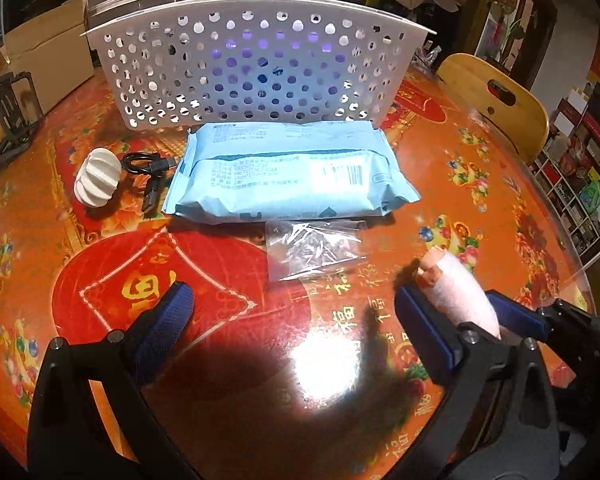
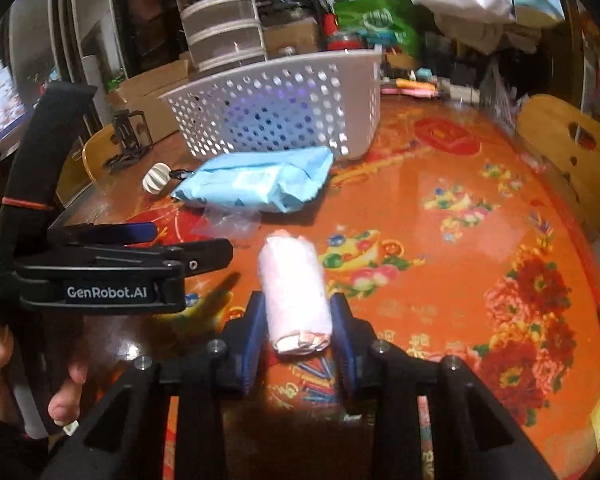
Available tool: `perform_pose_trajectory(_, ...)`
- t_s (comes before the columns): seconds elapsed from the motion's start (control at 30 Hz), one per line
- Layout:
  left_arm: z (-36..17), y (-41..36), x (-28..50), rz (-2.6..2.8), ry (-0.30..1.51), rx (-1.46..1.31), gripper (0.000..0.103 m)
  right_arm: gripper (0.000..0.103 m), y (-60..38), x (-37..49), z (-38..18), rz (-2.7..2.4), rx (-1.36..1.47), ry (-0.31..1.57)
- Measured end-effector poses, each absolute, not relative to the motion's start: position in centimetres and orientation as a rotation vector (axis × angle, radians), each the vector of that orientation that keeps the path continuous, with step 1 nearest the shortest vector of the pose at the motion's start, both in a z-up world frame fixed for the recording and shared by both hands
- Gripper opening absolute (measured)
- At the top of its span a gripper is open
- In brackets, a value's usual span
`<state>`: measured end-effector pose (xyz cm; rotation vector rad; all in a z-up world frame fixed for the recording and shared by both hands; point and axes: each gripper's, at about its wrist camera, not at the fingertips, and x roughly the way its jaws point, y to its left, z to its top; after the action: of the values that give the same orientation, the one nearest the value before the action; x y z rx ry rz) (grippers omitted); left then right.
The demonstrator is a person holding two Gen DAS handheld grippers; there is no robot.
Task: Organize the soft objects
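Note:
A rolled pink towel sits between the blue pads of my right gripper, which is shut on it just above the table; it also shows in the left wrist view. My left gripper is open and empty, low over the table, left of the right one. A light blue soft pack lies flat in front of a white perforated basket; both also show in the right wrist view, the pack and the basket.
A small clear plastic bag lies just before the pack. A white ribbed object and a black cable lie left of it. A wooden chair back stands at the right. Boxes and drawers stand behind the basket.

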<state>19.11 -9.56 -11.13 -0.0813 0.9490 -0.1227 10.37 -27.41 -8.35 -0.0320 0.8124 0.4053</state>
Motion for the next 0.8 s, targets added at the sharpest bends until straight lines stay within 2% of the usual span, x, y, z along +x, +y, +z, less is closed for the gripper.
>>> perform_pose_trajectory(0.13, -11.3, -9.6, 19.5, -0.123, 0.961, -0.08, 0.1, 0.032, -26.6, 10.4, -8.3, 0.387, -0.091, 0.82)
perform_pose_trajectory(0.63, -11.7, -10.7, 21.0, -0.063, 0.976, -0.055, 0.099, 0.031, -27.8, 10.3, -8.4, 0.379, -0.018, 0.807)
perform_pose_trajectory(0.73, -11.6, -10.8, 20.6, -0.047, 0.955, -0.045, 0.082, 0.031, -27.8, 10.3, -8.4, 0.38, -0.016, 0.808)
perform_pose_trajectory(0.8, -11.4, -11.1, 20.3, -0.047, 0.939, -0.023, 0.058, 0.031, -27.8, 10.3, -8.4, 0.378, -0.02, 0.808)
